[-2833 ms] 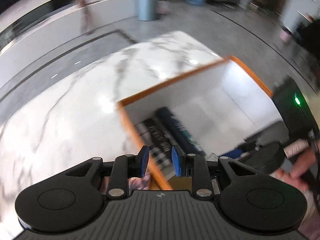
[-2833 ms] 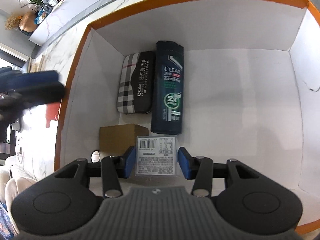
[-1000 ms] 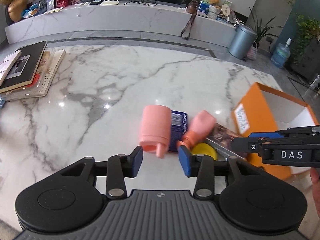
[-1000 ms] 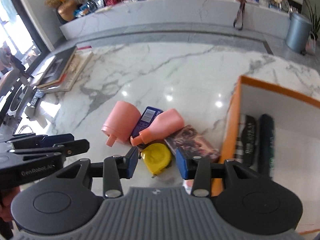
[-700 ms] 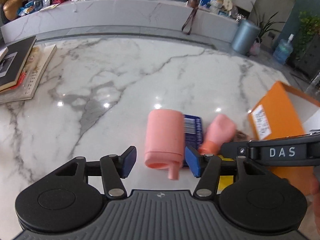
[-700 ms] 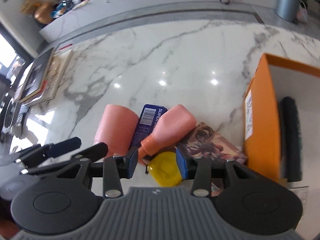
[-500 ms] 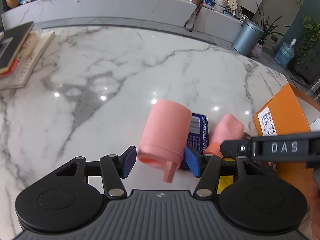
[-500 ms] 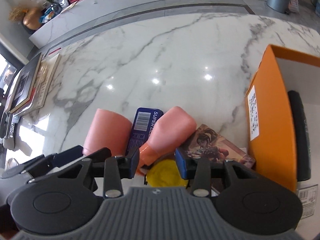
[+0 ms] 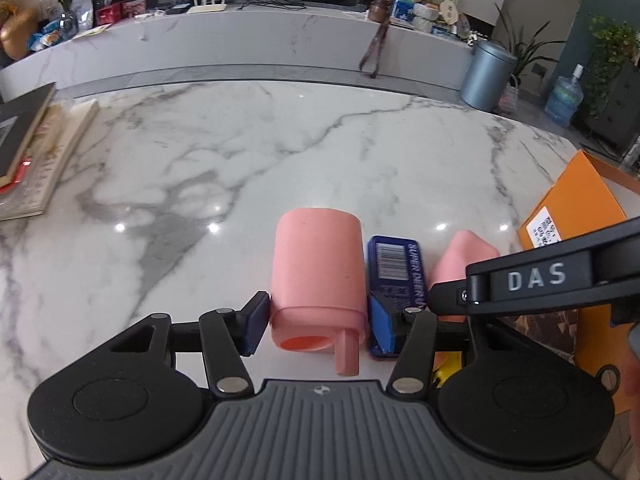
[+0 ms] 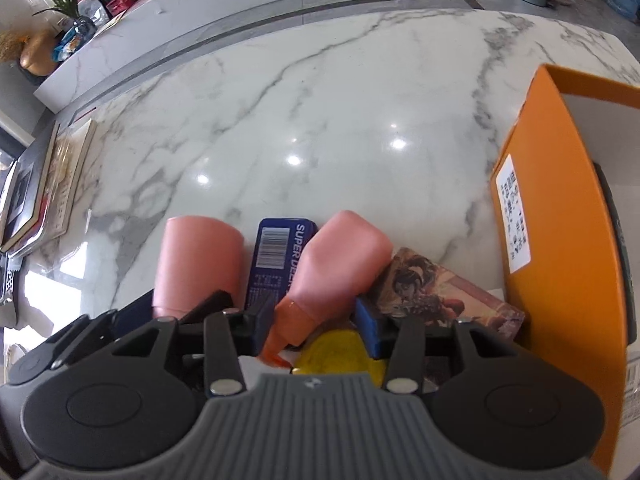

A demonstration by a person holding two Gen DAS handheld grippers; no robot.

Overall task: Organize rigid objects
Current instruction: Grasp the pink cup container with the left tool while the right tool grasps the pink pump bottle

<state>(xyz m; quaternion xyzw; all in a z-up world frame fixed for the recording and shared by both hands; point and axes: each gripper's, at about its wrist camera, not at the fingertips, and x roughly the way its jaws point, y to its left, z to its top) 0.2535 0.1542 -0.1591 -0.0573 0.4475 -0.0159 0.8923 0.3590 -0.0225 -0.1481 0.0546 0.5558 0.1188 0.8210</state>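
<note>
Left wrist view: your left gripper [image 9: 318, 322] sits low over the counter [image 9: 240, 168], fingers spread around the pink cup [image 9: 318, 280], which lies on its side, mouth toward you.

Right wrist view: your right gripper [image 10: 316, 326] brackets the pink bottle [image 10: 336, 264], fingers released; its orange cap points toward you, slightly left.

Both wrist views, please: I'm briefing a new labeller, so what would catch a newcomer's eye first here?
Two pink things lying near the front of the marble table: a pink cup between the left gripper's open fingers, and a pink bottle between the right gripper's open fingers. A blue tin lies between them. To the right stands an orange box with a white label.
</note>
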